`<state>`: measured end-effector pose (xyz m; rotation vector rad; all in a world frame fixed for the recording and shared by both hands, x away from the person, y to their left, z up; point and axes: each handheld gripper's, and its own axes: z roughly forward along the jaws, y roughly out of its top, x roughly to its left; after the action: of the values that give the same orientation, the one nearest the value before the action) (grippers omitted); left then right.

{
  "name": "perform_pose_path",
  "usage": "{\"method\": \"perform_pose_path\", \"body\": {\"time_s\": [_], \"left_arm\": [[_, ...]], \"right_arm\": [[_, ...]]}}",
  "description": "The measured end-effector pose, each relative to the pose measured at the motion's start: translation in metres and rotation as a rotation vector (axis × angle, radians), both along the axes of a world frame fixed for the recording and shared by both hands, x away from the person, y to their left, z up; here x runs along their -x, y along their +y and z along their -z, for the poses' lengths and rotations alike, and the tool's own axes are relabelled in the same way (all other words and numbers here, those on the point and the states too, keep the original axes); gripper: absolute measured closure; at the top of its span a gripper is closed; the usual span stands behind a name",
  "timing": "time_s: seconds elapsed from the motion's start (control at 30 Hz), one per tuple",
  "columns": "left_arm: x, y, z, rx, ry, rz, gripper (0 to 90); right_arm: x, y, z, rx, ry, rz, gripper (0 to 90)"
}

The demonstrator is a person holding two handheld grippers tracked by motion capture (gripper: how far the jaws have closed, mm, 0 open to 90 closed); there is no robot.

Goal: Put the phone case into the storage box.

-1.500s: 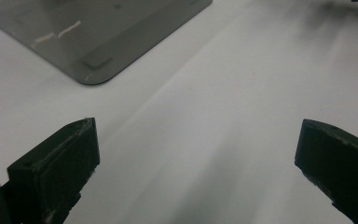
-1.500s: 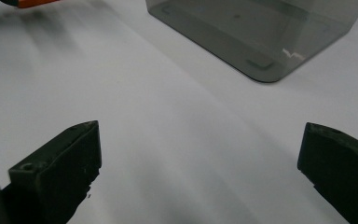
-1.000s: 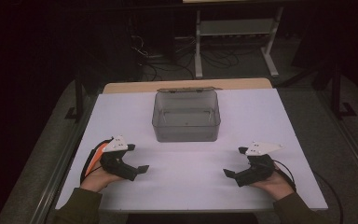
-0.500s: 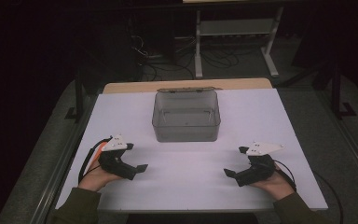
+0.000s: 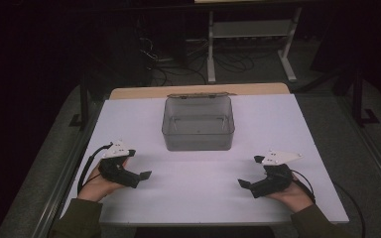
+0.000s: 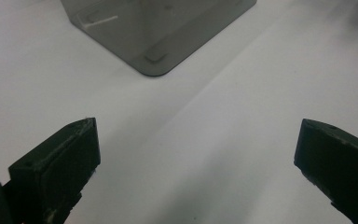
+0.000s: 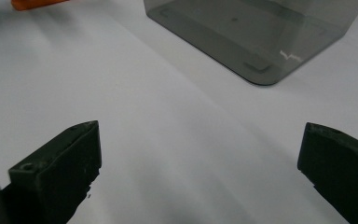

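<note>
A smoky translucent plastic box (image 5: 198, 124), rectangular with rounded corners, stands on the smooth white desk (image 5: 193, 198) ahead of and between the left hand-held gripper (image 5: 141, 176) and right hand-held gripper (image 5: 244, 184), both spread wide, holding nothing

Box (image 5: 198, 124) on table (image 5: 297, 124), centre toward far edge. Left gripper (image 5: 141, 177) near-left of it, right gripper (image 5: 244, 185) near-right, both on table, well apart.

Grey bin (image 5: 198, 124) mid-table (image 5: 287, 129); left gripper (image 5: 140, 177), right gripper (image 5: 248, 186) near front edge.
</note>
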<state>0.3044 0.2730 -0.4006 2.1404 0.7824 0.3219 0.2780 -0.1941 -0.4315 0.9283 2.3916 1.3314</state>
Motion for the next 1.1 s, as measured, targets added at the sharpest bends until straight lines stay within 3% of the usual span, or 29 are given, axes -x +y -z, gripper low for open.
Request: {"method": "perform_pose_path", "body": {"time_s": [0.57,1.1], "left_arm": [[-0.002,0.013,-0.004,-0.019,-0.009,-0.038,0.0],[-0.005,0.035,-0.007,-0.036,-0.015,-0.117,0.0]], "right_arm": [[0.0,0.0,0.0,0.0,-0.001,0.001,0.0],[0.0,0.0,0.0,0.001,-0.002,0.0,0.0]]}}
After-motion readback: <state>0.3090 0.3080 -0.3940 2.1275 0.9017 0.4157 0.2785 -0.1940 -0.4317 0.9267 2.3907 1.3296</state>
